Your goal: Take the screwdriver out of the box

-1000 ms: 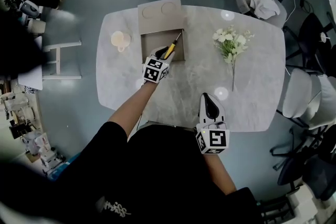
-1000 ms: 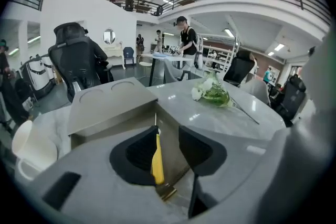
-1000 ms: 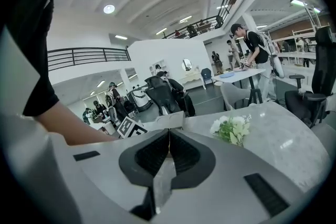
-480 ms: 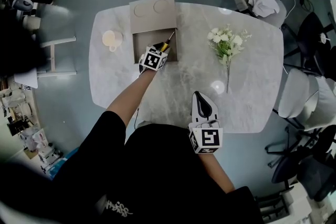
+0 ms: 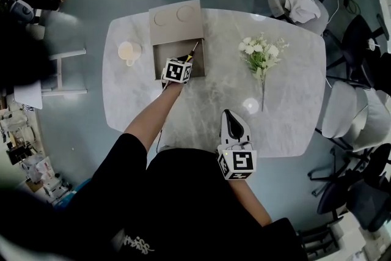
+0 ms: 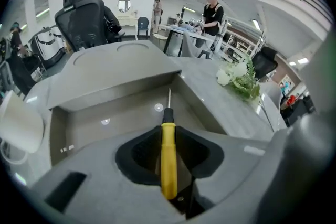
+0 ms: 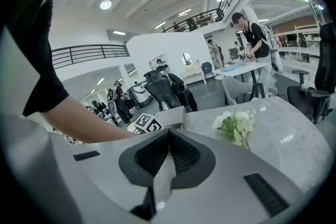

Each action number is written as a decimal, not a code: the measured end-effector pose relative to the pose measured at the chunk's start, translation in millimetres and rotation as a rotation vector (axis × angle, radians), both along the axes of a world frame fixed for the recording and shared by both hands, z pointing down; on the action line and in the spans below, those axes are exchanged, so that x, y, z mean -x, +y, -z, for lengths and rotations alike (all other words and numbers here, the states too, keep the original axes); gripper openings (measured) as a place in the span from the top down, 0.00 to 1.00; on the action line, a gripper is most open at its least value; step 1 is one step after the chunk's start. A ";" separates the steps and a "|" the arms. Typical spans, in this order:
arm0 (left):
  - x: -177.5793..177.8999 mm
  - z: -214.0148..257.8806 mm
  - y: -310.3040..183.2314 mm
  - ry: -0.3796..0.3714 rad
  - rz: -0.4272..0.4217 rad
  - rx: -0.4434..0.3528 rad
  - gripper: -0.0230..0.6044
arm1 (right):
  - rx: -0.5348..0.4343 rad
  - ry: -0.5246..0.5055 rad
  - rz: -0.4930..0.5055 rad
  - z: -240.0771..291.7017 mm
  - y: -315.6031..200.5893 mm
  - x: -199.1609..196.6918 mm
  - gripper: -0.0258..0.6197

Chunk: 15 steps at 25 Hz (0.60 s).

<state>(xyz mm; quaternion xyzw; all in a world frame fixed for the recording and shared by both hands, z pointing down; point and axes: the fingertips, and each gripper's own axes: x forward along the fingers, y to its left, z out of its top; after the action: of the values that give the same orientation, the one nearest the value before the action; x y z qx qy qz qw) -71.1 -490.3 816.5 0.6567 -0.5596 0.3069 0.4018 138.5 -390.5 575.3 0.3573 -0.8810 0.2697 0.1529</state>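
A pale cup (image 5: 129, 51) stands near the far left corner of the table (image 5: 293, 122). Beside it, at the far edge, the left gripper (image 6: 169, 136) has been lowered into the open box (image 5: 160, 63) since a second ago. Its jaws are closing on the yellow handle of the screwdriver (image 6: 168, 165), whose tip is inside the box. The right gripper (image 7: 167, 135) is held over the near edge, jaws together. Flowers (image 5: 261, 53) lie far right. From above, the left jaws are hidden.
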 end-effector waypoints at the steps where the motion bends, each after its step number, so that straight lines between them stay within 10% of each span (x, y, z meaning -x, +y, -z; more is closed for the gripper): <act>1: -0.6 2.6 1.6 -0.002 -0.005 -0.008 0.81 | 0.013 -0.012 -0.002 0.6 3.6 1.9 0.94; 15: 10.9 132.8 71.9 0.046 0.028 -0.362 0.81 | -0.101 0.001 -0.109 47.6 42.8 5.8 0.94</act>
<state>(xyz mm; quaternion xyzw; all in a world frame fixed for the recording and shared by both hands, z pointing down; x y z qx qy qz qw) -81.9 -418.3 683.7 0.7171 -0.6056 0.1805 0.2940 132.7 -347.6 527.7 0.4121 -0.8726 0.2329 0.1202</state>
